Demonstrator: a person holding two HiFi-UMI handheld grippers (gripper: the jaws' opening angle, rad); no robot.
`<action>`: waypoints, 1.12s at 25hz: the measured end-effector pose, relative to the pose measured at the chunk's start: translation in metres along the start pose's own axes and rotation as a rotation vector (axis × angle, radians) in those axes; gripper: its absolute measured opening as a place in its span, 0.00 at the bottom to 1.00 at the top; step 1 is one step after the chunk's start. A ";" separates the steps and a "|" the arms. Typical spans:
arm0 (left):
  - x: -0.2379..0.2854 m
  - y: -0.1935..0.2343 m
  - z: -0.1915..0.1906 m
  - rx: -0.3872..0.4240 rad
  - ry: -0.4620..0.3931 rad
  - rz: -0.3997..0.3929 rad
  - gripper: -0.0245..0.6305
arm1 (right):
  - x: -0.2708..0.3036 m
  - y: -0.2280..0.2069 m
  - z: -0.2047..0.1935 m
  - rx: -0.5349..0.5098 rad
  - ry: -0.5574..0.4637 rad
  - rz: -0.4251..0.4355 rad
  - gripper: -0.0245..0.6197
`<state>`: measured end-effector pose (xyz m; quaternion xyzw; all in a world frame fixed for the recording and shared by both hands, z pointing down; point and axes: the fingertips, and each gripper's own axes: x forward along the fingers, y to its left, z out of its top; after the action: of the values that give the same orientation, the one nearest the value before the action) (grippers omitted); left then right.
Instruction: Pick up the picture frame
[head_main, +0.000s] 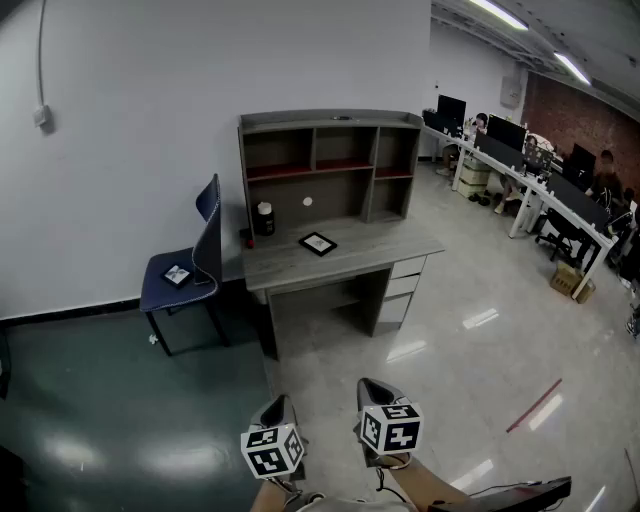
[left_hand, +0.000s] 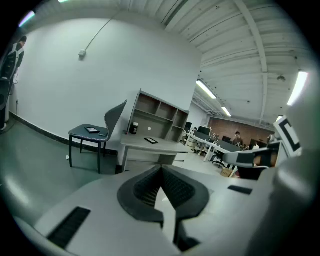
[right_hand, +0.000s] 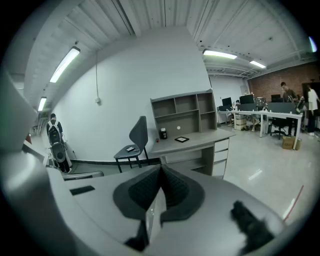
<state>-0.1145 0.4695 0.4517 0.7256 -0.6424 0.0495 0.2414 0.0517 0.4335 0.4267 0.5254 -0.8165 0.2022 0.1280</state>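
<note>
A small black picture frame lies flat on the grey desk, in front of its shelf unit; it also shows as a dark square in the left gripper view and in the right gripper view. Both grippers are far from the desk, low at the front of the head view. My left gripper is shut with nothing between its jaws. My right gripper is also shut and empty. In each gripper view the dark ribbed pads meet at the tip.
A blue chair with a small dark object on its seat stands left of the desk. A dark jar sits on the desk's left end. Long office tables with monitors and seated people fill the right side. Glossy floor lies between me and the desk.
</note>
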 end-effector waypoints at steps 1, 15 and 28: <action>0.001 -0.003 0.000 -0.003 0.001 0.006 0.06 | -0.001 -0.003 0.001 0.000 0.002 0.004 0.09; 0.028 -0.067 -0.020 0.010 0.030 0.042 0.06 | -0.002 -0.076 -0.007 0.084 0.030 0.054 0.09; 0.049 -0.092 -0.014 0.023 0.017 0.100 0.06 | 0.015 -0.135 -0.008 0.163 0.068 0.070 0.09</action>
<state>-0.0149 0.4365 0.4565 0.6951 -0.6751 0.0751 0.2356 0.1687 0.3760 0.4669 0.4979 -0.8104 0.2902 0.1052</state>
